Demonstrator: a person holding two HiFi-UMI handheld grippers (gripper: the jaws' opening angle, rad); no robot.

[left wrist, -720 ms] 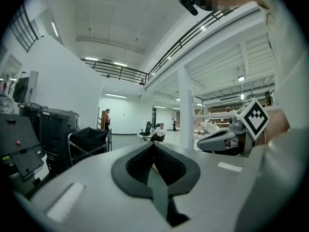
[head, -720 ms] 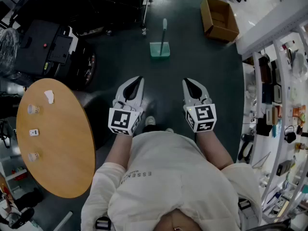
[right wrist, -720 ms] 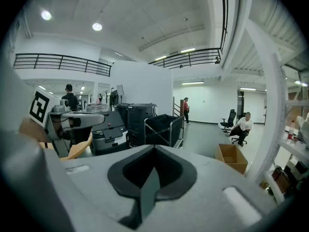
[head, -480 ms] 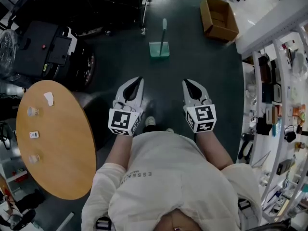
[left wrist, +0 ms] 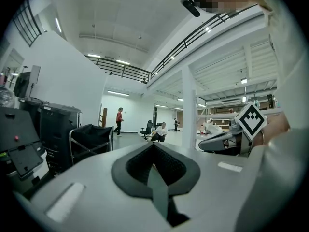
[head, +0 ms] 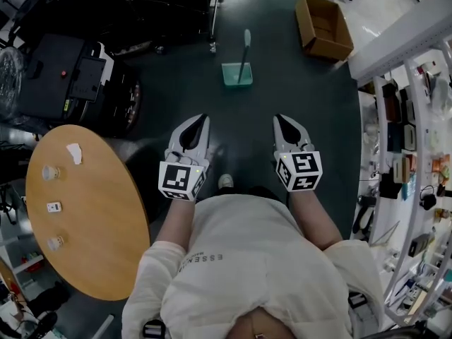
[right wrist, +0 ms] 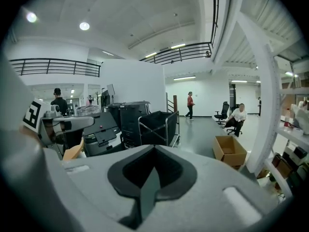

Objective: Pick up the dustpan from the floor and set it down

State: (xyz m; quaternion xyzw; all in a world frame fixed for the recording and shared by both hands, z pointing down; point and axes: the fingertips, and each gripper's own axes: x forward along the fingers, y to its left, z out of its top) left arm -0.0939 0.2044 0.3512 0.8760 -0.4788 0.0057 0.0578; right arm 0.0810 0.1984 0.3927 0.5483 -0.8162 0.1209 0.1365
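The dustpan (head: 236, 74) is a pale green pan standing on the dark floor, its long handle (head: 245, 46) pointing away from me. It lies well ahead of both grippers and shows in neither gripper view. My left gripper (head: 203, 118) (left wrist: 154, 145) is held level in front of my body, jaws shut with nothing between them. My right gripper (head: 278, 118) (right wrist: 154, 147) hangs beside it, tilted a little downward, also shut and empty. The dustpan sits roughly midway between the lines of the two grippers.
An open cardboard box (head: 323, 27) (right wrist: 231, 150) lies on the floor at the far right. A round wooden table (head: 85, 217) stands at my left, black machines and a cart (head: 70, 69) (right wrist: 157, 127) behind it. Shelving (head: 409, 154) lines the right side. People are far off in the hall.
The head view has drifted slightly, so table and grippers sit a little lower in the picture. Both grippers keep their shut pose side by side. The dustpan has not moved.
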